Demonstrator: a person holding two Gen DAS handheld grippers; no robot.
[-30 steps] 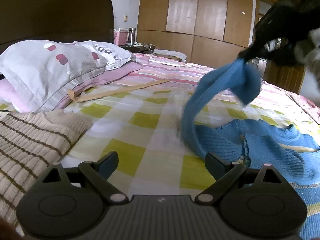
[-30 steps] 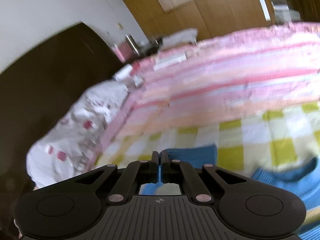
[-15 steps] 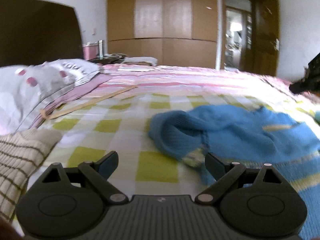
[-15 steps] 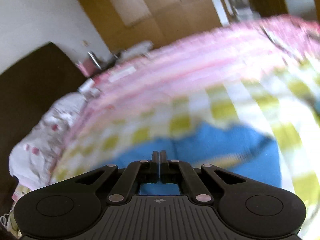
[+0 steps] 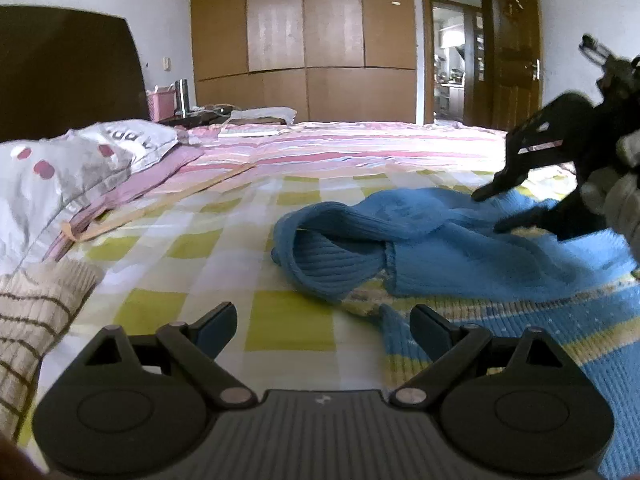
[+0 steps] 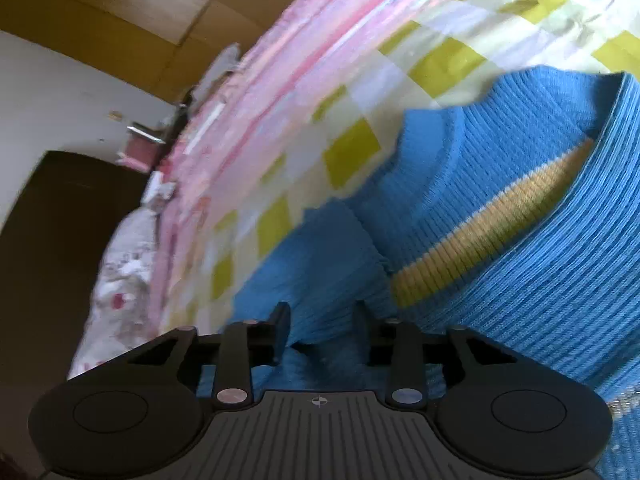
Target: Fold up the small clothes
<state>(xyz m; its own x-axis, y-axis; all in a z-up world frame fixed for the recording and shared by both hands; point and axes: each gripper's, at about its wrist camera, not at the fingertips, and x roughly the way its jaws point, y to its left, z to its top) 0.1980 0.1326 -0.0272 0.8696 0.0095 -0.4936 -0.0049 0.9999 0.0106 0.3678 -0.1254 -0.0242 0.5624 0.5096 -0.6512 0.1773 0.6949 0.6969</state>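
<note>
A small blue knitted sweater [image 5: 460, 256] with yellow stripes lies on the checked bedspread, one sleeve [image 5: 340, 236] folded across its body. My left gripper [image 5: 323, 326] stands open just above the bedspread, near the sweater's striped hem, holding nothing. In the left wrist view my right gripper [image 5: 490, 210] hovers over the far side of the sweater, held by a gloved hand [image 5: 616, 196]. In the right wrist view that gripper [image 6: 322, 326] is rolled sideways, its jaws opening; blue knit [image 6: 500, 264] lies between and beyond the fingers, and the pads do not press on it.
A beige striped knit [image 5: 36, 316] lies at the left edge. Pillows [image 5: 72, 172] and a dark headboard [image 5: 68, 76] stand at the far left. Beyond the bed are a bedside table with a pink box [image 5: 162, 104], wooden wardrobes [image 5: 320, 32] and an open door [image 5: 456, 60].
My right gripper swung the lifted sleeve down across the sweater, rolled sideways and opened, letting the sleeve go. My left gripper shifted a little, staying open.
</note>
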